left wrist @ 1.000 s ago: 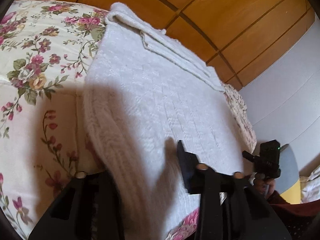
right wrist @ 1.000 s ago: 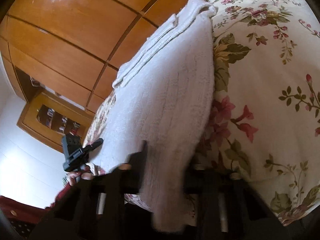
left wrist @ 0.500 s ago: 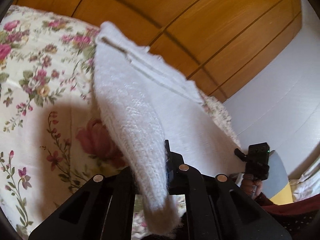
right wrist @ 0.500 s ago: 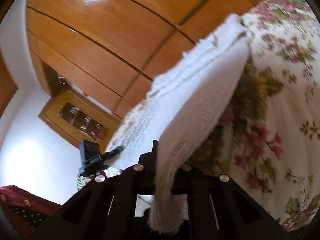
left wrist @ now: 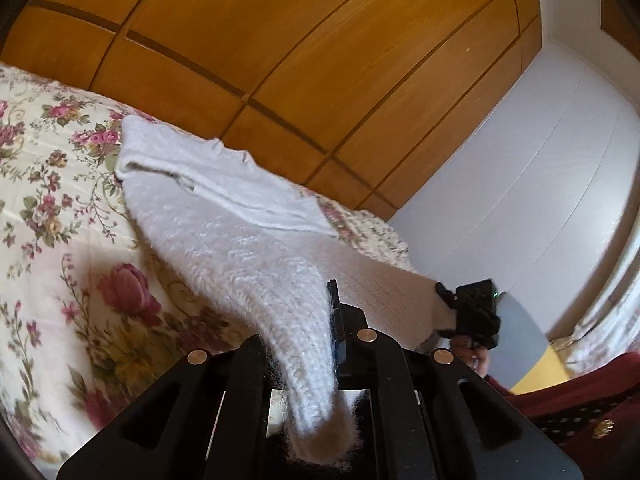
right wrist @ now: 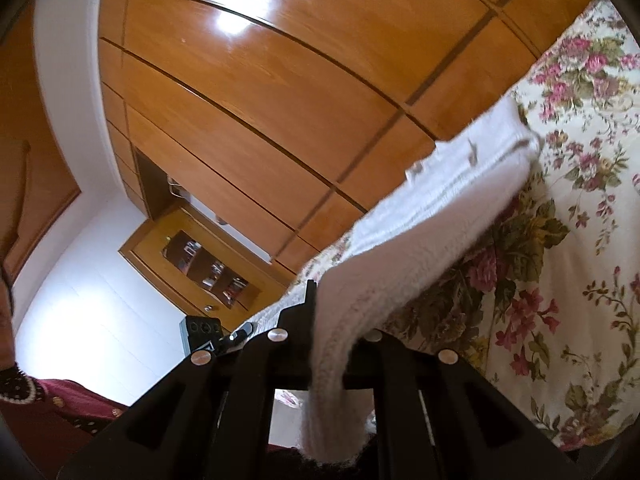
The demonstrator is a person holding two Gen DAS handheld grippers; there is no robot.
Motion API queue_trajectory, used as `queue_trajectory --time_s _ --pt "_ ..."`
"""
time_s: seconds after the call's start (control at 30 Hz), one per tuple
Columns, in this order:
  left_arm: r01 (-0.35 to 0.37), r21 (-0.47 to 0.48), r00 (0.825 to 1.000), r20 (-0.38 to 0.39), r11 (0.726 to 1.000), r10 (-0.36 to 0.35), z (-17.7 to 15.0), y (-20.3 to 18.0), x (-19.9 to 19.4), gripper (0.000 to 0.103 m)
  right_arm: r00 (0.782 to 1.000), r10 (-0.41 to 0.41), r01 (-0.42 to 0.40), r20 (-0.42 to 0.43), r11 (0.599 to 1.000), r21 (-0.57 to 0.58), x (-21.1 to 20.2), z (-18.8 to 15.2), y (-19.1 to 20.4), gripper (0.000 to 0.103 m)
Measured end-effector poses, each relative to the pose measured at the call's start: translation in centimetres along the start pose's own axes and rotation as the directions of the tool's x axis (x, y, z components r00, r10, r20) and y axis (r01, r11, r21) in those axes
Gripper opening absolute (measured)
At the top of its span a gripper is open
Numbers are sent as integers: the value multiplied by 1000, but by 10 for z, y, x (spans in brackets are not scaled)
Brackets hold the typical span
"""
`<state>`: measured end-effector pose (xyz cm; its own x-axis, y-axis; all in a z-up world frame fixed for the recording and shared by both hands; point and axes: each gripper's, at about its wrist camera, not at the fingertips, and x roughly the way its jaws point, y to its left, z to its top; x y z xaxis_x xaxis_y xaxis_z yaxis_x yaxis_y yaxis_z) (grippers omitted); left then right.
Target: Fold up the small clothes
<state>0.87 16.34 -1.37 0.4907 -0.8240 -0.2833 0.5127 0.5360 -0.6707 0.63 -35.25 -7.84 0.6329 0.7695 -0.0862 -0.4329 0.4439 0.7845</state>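
- The left gripper [left wrist: 316,344] is pressed together on the near edge of a white knitted garment [left wrist: 240,248]; a fuzzy end of the knit hangs down past the jaws toward the camera.
- The right gripper [right wrist: 332,332] is likewise pinched on the other near corner of the same white knitted garment [right wrist: 420,248], with a ribbed strip drooping between its black finger mounts.
- Between the two grips the near edge is raised off the floral bedspread [left wrist: 60,240] — the knit slopes from the jaws down to its far end.
- The far end of the garment lies on the bedspread, with its folded layers showing as stacked edges.
- In the left wrist view the right gripper's black body [left wrist: 476,312] shows at the garment's other corner, a hand [left wrist: 474,354] beneath it; a dark red sleeve [left wrist: 580,392] fills the lower right.
- In the right wrist view the floral bedspread [right wrist: 560,280] spreads to the right of the garment.
- Beyond the bed stands a wardrobe of glossy orange-brown wooden panels [right wrist: 260,80] — beside it a white wall [left wrist: 540,180].
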Motion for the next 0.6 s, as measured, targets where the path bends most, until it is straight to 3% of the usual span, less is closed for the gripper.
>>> queue_trajectory --time_s 0.3,0.5,0.6 --pt "177 -22 983 50 984 -175 -25 -38 -43 5 998 58 -58 9 998 -34 -52 -22 33 6" --pt "321 -39 946 54 946 -319 -32 -62 -58 5 992 128 -128 14 992 -13 -80 -42 46 6" --pt "335 -40 941 65 941 -332 -25 -61 -57 5 989 146 -146 29 989 -1 -85 -43 44 6"
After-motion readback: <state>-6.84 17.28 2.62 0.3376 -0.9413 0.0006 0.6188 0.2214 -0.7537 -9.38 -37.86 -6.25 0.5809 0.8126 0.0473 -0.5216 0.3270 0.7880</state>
